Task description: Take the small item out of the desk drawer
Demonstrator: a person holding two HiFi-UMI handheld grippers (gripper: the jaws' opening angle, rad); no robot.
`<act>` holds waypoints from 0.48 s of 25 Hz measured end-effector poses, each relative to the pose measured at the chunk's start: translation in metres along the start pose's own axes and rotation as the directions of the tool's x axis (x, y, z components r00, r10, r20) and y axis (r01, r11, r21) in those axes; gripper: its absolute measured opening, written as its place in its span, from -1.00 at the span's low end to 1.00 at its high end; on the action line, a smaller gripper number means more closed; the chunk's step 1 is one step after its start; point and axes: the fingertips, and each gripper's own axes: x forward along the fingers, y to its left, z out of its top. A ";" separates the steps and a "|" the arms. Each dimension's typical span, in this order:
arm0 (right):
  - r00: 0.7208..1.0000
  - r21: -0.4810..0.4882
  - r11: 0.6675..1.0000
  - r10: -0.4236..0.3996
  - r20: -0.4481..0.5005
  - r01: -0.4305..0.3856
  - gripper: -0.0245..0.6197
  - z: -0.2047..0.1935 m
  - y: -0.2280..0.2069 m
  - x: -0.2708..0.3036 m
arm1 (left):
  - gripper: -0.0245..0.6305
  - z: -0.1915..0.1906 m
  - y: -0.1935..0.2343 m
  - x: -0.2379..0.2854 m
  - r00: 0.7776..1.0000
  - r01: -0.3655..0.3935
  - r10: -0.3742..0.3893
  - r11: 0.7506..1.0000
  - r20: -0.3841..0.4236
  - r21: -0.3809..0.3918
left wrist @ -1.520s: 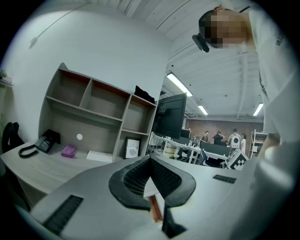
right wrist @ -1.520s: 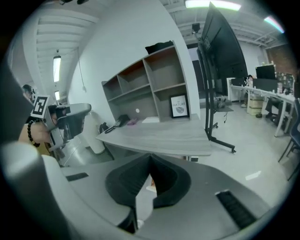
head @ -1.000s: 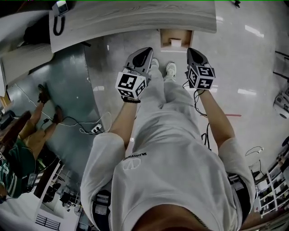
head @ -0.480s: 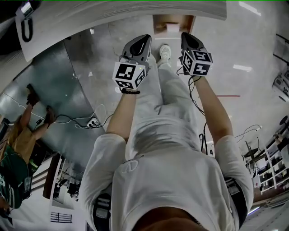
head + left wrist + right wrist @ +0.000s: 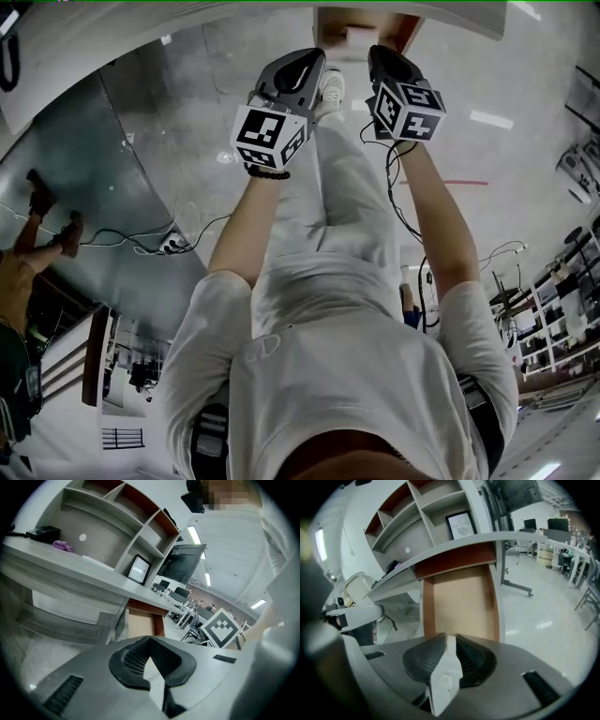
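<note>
A small white item (image 5: 361,36) is seen lying at the near end of the pulled-out tan drawer (image 5: 459,604), under the pale grey desk top (image 5: 454,546). Two grey grippers are held side by side just near of the drawer front. The left gripper (image 5: 150,638) is closed on nothing. The jaws of the right gripper (image 5: 448,637) have just been opening and are parted by a narrow slit. White shows in the slit, but nothing is gripped.
</note>
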 end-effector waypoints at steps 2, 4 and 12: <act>1.000 0.007 1.000 0.015 -0.021 -0.015 -0.63 -0.003 0.000 0.007 | -0.93 -0.006 -0.001 0.004 1.000 0.010 -0.010 1.000 0.001 -0.007; 0.999 0.003 1.000 0.023 -0.049 -0.023 -0.42 -0.006 -0.001 0.012 | -0.93 -0.009 -0.003 0.005 1.000 0.015 -0.015 1.000 0.000 -0.011; 0.987 0.017 1.000 0.009 -0.161 -0.006 0.16 -0.019 -0.009 0.038 | -0.93 -0.011 0.011 0.003 1.000 0.020 -0.020 1.000 0.001 -0.021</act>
